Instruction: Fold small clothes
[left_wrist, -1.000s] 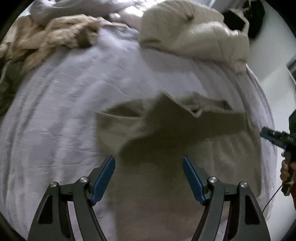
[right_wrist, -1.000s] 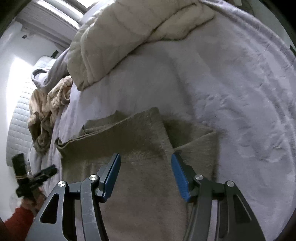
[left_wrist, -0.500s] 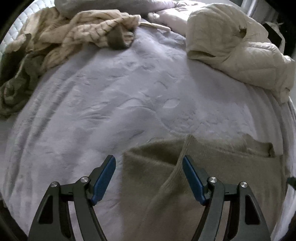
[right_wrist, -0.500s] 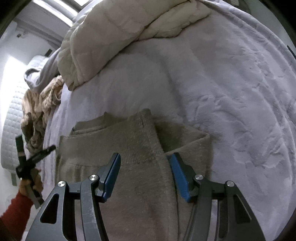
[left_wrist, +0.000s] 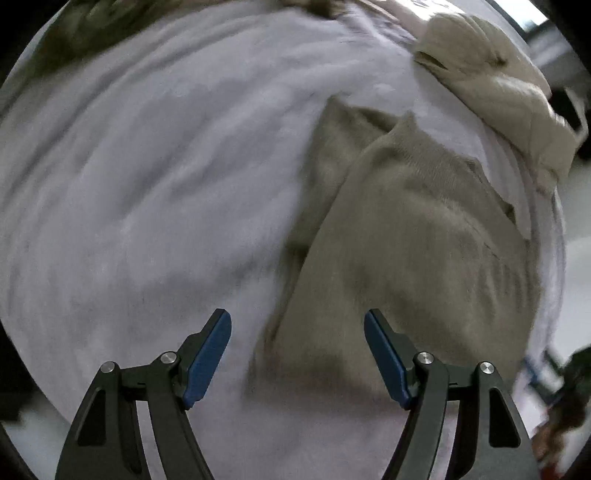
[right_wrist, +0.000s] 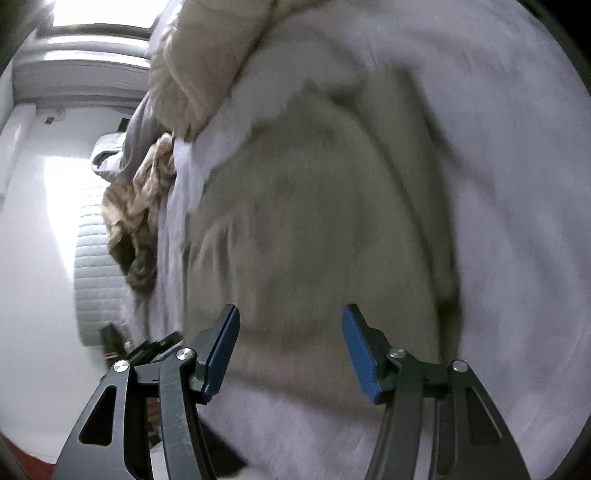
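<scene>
My left gripper and right gripper both hang with jaws apart, holding nothing. The olive-tan knitted garment lies ahead of both on the pale lilac bed cover, one sleeve already laid across its body, so I judge a fold is under way. Beyond it sit a cream quilted jacket and a beige crumpled heap of clothes, neither in the way.

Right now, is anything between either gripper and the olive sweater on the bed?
Nothing visible. The sweater lies flat on the blanket ahead of the left gripper and right gripper, jaws apart and empty. The cream jacket sits beyond it.
</scene>
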